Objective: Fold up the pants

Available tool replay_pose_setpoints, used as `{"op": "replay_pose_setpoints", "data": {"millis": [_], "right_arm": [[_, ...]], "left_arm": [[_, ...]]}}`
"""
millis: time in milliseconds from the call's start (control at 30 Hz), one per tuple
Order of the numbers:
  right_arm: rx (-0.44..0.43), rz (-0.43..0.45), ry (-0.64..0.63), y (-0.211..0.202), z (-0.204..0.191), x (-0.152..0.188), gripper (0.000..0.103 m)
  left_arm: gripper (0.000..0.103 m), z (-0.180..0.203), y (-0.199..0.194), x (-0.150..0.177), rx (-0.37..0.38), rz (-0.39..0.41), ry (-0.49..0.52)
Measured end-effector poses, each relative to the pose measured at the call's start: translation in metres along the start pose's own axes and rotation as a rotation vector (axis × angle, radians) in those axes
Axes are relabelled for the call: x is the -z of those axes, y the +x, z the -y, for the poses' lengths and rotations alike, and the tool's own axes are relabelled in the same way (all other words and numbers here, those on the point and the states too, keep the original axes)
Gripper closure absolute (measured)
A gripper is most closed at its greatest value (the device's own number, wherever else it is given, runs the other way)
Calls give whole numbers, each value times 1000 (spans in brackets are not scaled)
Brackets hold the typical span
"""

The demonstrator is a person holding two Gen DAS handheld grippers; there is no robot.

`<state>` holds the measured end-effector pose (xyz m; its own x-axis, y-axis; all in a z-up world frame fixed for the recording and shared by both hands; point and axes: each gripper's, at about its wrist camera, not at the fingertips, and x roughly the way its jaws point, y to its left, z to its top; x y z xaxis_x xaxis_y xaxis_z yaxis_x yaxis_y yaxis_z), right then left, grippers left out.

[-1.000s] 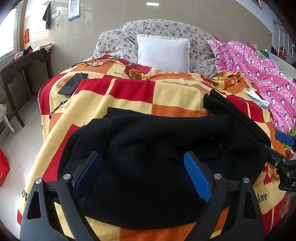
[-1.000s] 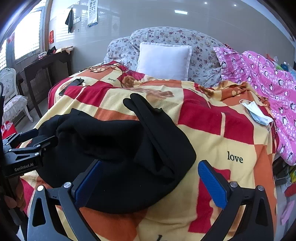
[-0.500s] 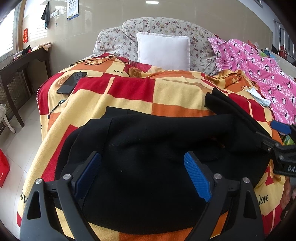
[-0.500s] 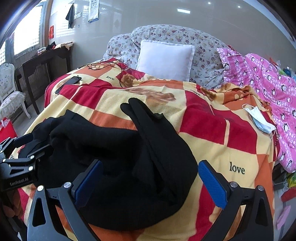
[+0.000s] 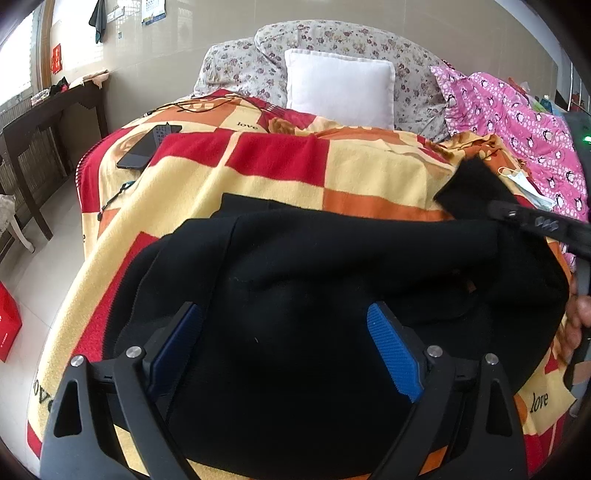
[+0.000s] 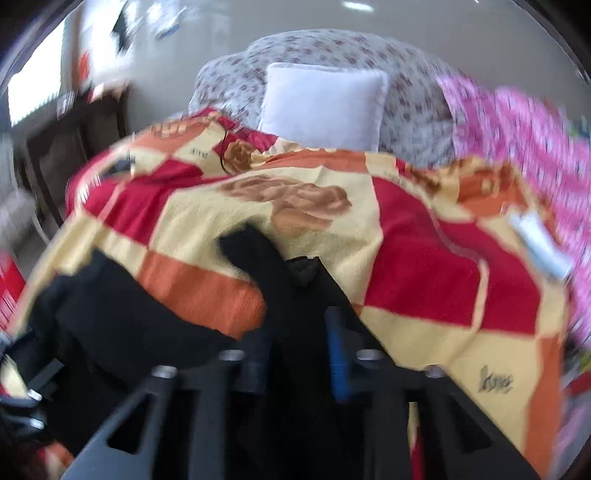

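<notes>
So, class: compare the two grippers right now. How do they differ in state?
The left gripper is wide open over the black pants, holding nothing; the right gripper has closed on a strip of them. The left view is sharp, the right blurred. Both have blue pads.

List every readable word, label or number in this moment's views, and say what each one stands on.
"love": blanket, far part, beside the white pillow, at.
"love": same blanket, near right corner; it also shows, smeared, in the right wrist view.
"ove": near left edge of the blanket, first letter cut off.
Wall calendar: too small.
Red wall sign: unreadable.
Red bag: unreadable.
</notes>
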<state>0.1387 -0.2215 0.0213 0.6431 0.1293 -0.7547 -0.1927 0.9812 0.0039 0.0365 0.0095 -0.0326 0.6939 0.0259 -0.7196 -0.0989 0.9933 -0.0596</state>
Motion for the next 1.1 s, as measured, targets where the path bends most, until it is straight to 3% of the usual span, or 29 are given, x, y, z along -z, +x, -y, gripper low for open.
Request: {"op": "replay_pose_setpoints", "data": {"millis": [100,300,433,500,567,633,700,800,900,967,1033,1100], "right_arm": [[21,-15,66,-14,29,11,84],[85,49,211,-73,96,52,91],[184,9,290,-92,140,97,88],[189,-7,285,-96,149,109,85],[148,-19,257,-100,141,108,77],[84,5,212,-104,123,99,39],[16,37,140,-102,93,83,23],[-24,48,46,-84,48,55,19],[-23,13,34,-49,24,33,16],[-66,-7,67,-26,22,20,23],[-83,-24,93,-8,27,14,91],[-133,-33,156,-4,39,16,95]], "left_arm": [[11,0,2,1,-3,-4,1],[11,-1,4,1,1,-6,-7],[11,0,5,2,5,-10,-6],[11,0,5,1,6,-9,-7],[11,0,5,1,6,-9,-14],[11,0,5,1,6,-9,-19],[11,0,4,1,4,-8,-18],[11,0,4,2,4,-10,-17],[11,0,2,2,3,-11,-13],[11,1,3,2,5,-13,-12],[11,0,2,3,4,-13,-10],[11,-1,3,3,11,-17,-18]]}}
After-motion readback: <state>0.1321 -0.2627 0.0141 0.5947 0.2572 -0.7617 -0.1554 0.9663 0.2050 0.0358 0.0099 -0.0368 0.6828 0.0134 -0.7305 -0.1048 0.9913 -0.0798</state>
